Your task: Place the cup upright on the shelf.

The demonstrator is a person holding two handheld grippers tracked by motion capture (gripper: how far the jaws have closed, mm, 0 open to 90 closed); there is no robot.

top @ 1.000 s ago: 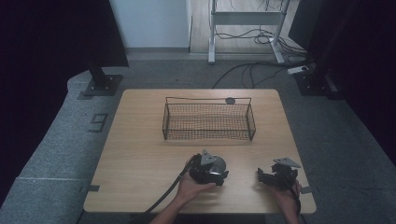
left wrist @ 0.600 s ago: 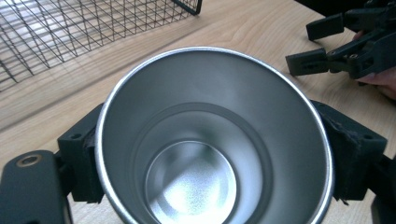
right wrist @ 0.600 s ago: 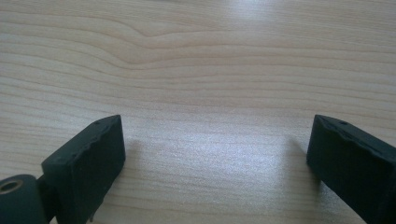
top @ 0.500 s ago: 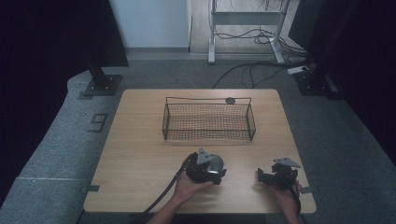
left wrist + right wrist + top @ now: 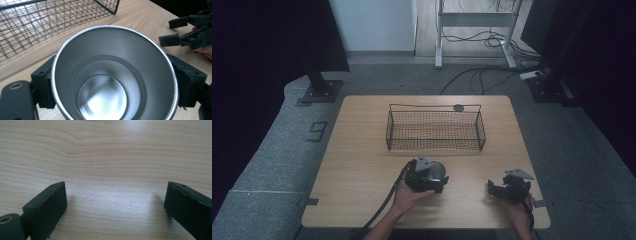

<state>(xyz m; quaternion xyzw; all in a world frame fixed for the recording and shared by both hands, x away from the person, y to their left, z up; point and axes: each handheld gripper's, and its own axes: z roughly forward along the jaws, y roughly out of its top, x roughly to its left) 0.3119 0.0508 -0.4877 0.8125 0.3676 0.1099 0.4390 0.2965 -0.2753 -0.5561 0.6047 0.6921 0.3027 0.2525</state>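
Note:
A shiny steel cup [image 5: 112, 75] sits between the jaws of my left gripper [image 5: 115, 82], its open mouth facing the camera and its inside empty. Both black pads press on its sides. From above, the left gripper [image 5: 432, 176] and the cup [image 5: 439, 170] are just in front of the wire basket [image 5: 434, 131], near the table's middle front. My right gripper [image 5: 494, 189] rests low at the front right with its jaws wide apart. Its own view, right gripper [image 5: 115, 205], has bare wood between the pads. It also appears in the left gripper view, right gripper [image 5: 172, 31].
The black wire basket [image 5: 37, 22] stands empty across the middle of the wooden table [image 5: 362, 165]. A small dark round disc [image 5: 458, 107] lies by its far rim. A cable trails from the left gripper off the front edge. Dark stands and cables occupy the floor beyond.
My left gripper, with the cup in it, has lifted a little and drifted slightly left. The right gripper has stayed where it was.

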